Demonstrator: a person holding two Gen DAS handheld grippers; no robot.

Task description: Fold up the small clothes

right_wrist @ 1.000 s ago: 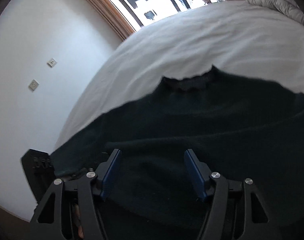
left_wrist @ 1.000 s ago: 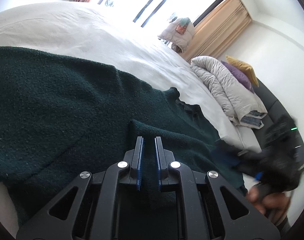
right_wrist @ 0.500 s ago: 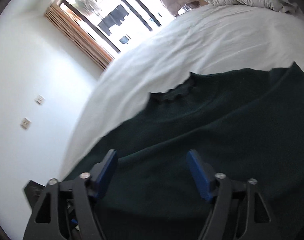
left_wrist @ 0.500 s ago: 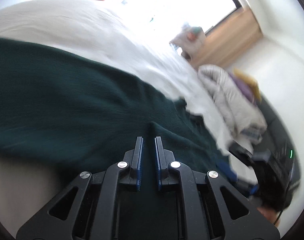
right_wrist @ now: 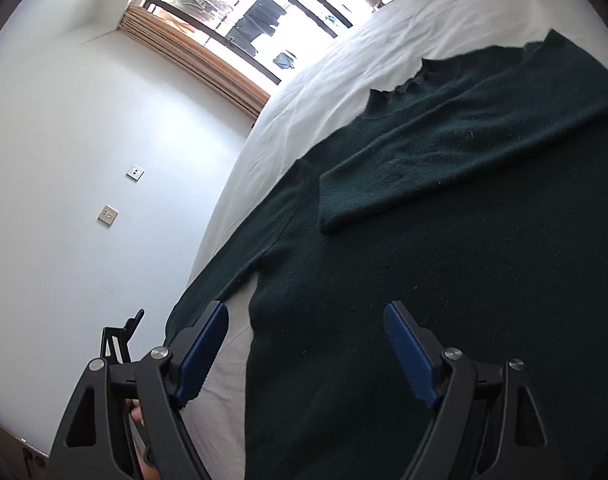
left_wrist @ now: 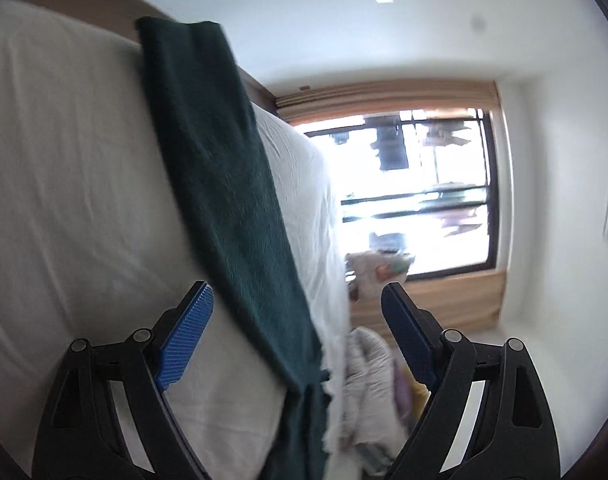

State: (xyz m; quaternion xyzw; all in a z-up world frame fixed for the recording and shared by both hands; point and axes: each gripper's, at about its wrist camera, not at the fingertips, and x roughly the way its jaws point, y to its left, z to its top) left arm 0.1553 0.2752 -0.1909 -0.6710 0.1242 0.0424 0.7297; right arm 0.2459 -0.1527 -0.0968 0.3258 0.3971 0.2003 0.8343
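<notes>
A dark green knitted sweater lies spread on the white bed sheet, one sleeve folded across its chest below the collar. In the rolled left wrist view a long strip of the sweater runs across the sheet. My left gripper has its jaws opening wide; the strip passes between the blue pads without touching them. My right gripper hovers open over the sweater's lower body, pads clear of the cloth.
A bright window with tan curtains is beyond the bed. A crumpled pale duvet lies past the sheet's edge. White wall with two sockets lies left of the bed. A black stand sits by the bed's near corner.
My left gripper let go of the sweater fold, opened wide, swung sideways and rolled, so the bed now looks tilted. My right gripper opened wider and drew back, showing more of the sweater.
</notes>
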